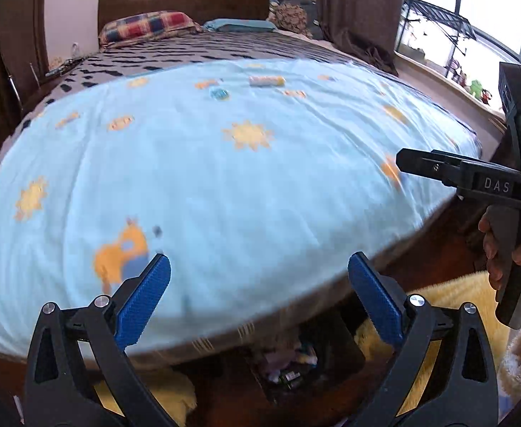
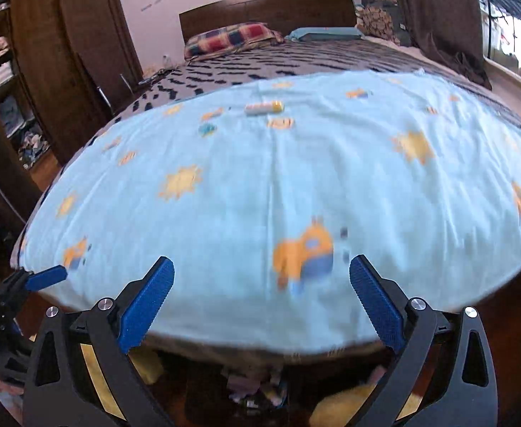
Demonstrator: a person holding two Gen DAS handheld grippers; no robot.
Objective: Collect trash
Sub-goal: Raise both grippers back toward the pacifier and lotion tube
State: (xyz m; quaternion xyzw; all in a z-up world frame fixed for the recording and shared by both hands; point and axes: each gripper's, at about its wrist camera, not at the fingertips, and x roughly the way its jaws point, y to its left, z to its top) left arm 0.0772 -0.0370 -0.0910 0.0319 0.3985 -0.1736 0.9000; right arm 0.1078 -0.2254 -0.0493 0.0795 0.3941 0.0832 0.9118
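While both grippers hang over the near edge of the bed, the left gripper (image 1: 258,293) and the right gripper (image 2: 262,295) stand wide apart with nothing between the blue pads. On the light blue blanket (image 1: 224,178), far toward the pillows, lie a white-and-yellow wrapper (image 2: 264,107) and a small blue-yellow scrap (image 2: 207,129), close together.

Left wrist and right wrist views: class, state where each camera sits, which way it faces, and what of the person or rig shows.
Left wrist: sits behind the open left gripper, facing down the bed toward the headboard; the right gripper and a hand show at right.
Right wrist: sits behind the open right gripper, facing likewise; a left gripper finger shows at left.
Shared: blue blanket, white and yellow wrapper, small blue item, checked pillow.
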